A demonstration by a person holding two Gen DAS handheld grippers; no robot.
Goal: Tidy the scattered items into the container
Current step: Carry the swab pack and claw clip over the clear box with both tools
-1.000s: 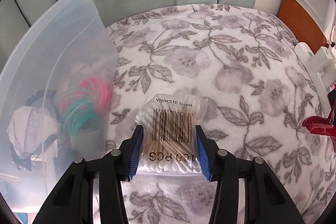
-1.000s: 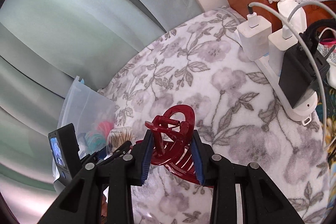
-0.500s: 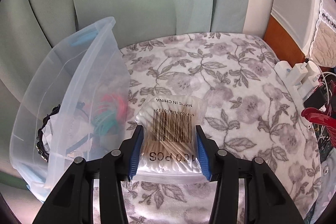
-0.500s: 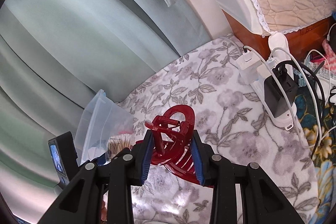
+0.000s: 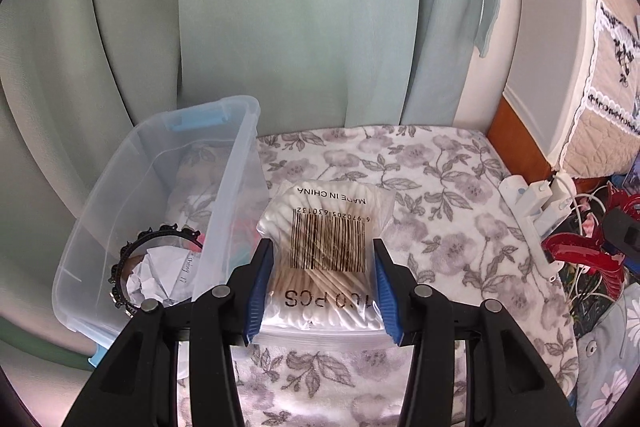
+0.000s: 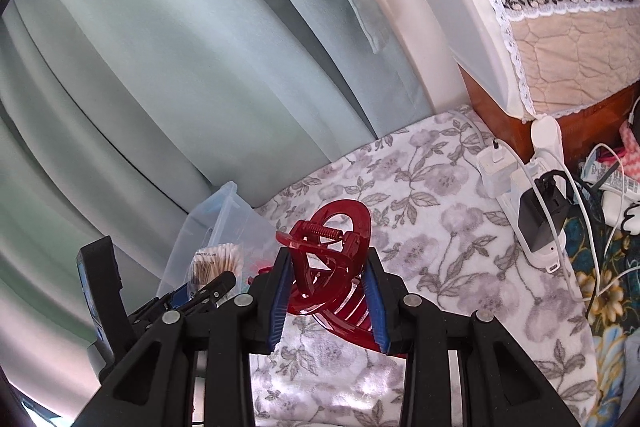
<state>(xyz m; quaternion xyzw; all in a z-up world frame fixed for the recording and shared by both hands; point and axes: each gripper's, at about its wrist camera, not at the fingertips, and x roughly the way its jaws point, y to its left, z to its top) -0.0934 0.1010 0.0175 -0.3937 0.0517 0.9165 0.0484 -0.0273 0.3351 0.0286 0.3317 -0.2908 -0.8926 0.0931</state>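
Note:
My left gripper (image 5: 322, 291) is shut on a clear bag of cotton swabs (image 5: 326, 251) with a barcode, held in the air above the floral cloth, just right of the clear plastic container (image 5: 236, 155). The container holds a black beaded hairband (image 5: 132, 259), crumpled paper and coloured hair ties. My right gripper (image 6: 326, 301) is shut on a red hair claw clip (image 6: 328, 259), held in the air to the right of the container (image 6: 216, 223). The clip also shows at the right edge of the left wrist view (image 5: 580, 255).
A white power strip (image 6: 528, 211) with chargers and cables lies along the cloth's right side. Green curtains (image 5: 280, 27) hang behind. A wooden cabinet with a lace-trimmed cover (image 6: 560, 27) stands at the back right. Clutter lies at the far right.
Both grippers have risen and pulled back with their items. The container and table now look smaller and farther below, and more curtain shows.

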